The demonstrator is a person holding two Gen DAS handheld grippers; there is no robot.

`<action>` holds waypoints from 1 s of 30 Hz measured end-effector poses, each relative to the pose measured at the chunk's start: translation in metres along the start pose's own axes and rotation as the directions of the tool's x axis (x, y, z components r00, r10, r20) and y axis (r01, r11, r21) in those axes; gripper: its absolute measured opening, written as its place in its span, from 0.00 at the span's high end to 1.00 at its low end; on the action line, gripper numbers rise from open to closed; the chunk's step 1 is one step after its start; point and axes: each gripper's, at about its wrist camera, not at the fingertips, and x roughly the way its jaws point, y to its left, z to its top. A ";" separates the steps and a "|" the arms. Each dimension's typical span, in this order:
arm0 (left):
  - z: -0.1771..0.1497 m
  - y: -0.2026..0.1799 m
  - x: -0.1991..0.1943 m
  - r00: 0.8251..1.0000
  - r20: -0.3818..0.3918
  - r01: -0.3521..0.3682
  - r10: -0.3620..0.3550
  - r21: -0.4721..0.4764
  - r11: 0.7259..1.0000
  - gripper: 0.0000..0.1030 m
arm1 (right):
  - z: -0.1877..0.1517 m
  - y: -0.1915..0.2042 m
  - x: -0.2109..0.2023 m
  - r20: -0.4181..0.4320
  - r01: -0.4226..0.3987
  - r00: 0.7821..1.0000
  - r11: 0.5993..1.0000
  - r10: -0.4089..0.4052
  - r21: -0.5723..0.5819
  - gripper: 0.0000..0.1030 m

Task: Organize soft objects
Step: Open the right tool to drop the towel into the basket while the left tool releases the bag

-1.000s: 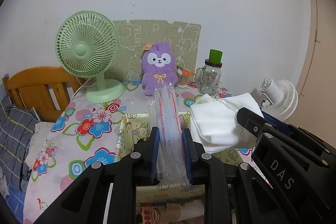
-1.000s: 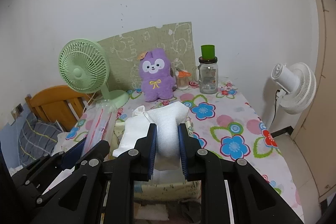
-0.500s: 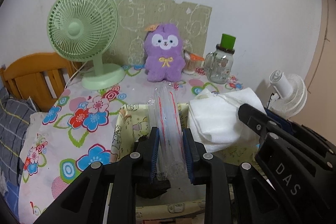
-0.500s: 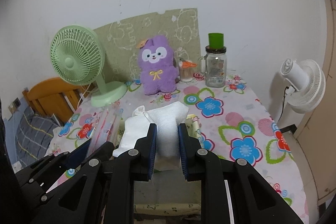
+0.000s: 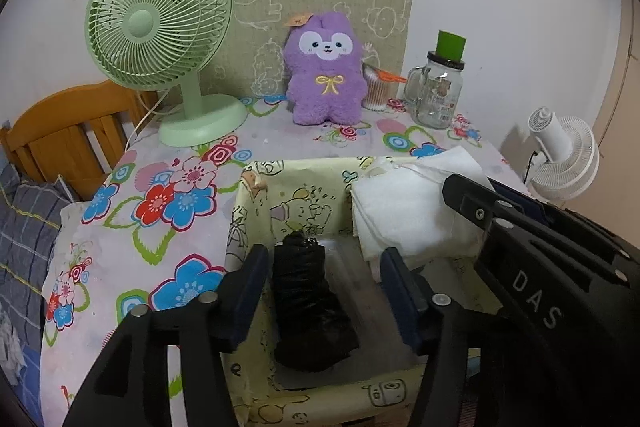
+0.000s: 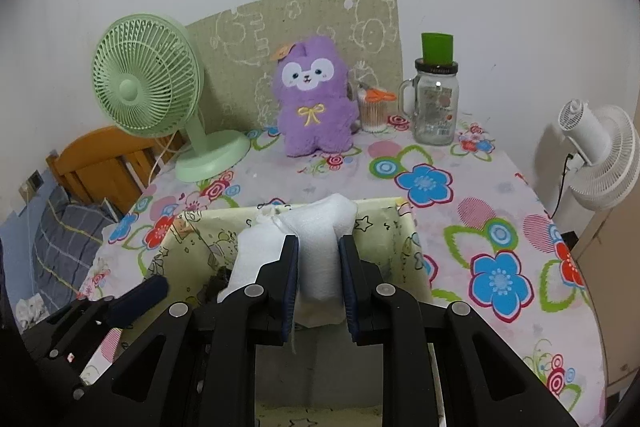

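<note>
A yellow cartoon-print fabric box [image 5: 256, 203] stands on the flowered table; it also shows in the right wrist view [image 6: 404, 227]. My left gripper [image 5: 324, 259] is open over the box. Below it lie a crumpled black bag [image 5: 308, 299] and a blurred clear plastic bag [image 5: 360, 279]. My right gripper [image 6: 318, 269] is shut on a folded white cloth [image 6: 320, 251] and holds it above the box. The cloth also shows in the left wrist view [image 5: 408, 211].
A green desk fan [image 5: 160, 27] stands at the back left. A purple plush [image 5: 324, 67], a cotton-swab cup [image 5: 376, 91] and a glass mug jar [image 5: 438, 95] line the back wall. A white fan [image 6: 600, 151] stands off the table's right. A wooden bed frame [image 5: 64, 131] is left.
My left gripper has opened and let go of the clear plastic bag, which has dropped into the box. Both grippers have moved forward over the box. The right still holds the cloth.
</note>
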 end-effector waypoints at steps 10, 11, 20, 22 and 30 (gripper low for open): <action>0.000 -0.005 0.001 1.000 0.007 0.016 -0.016 0.021 1.000 0.20 | -0.003 0.005 0.005 -0.015 -0.010 1.000 1.000 0.010 -0.025 0.22; 0.001 -0.005 0.001 1.000 0.009 0.024 -0.025 0.018 1.000 0.19 | -0.003 0.005 0.004 -0.013 -0.007 1.000 0.999 0.006 -0.033 0.18; 0.001 -0.012 -0.014 0.999 0.041 0.021 -0.022 0.029 0.999 0.07 | -0.004 0.002 -0.010 0.001 -0.010 1.000 1.000 0.010 -0.026 0.09; 0.000 -0.011 -0.018 0.999 0.044 0.008 -0.009 0.028 1.000 0.06 | -0.005 0.003 -0.013 0.006 -0.025 1.000 0.999 0.025 -0.022 0.09; -0.002 -0.007 -0.032 0.997 0.066 -0.039 0.037 0.028 0.999 0.00 | -0.006 0.011 -0.027 0.027 -0.024 0.999 0.998 0.025 -0.063 0.09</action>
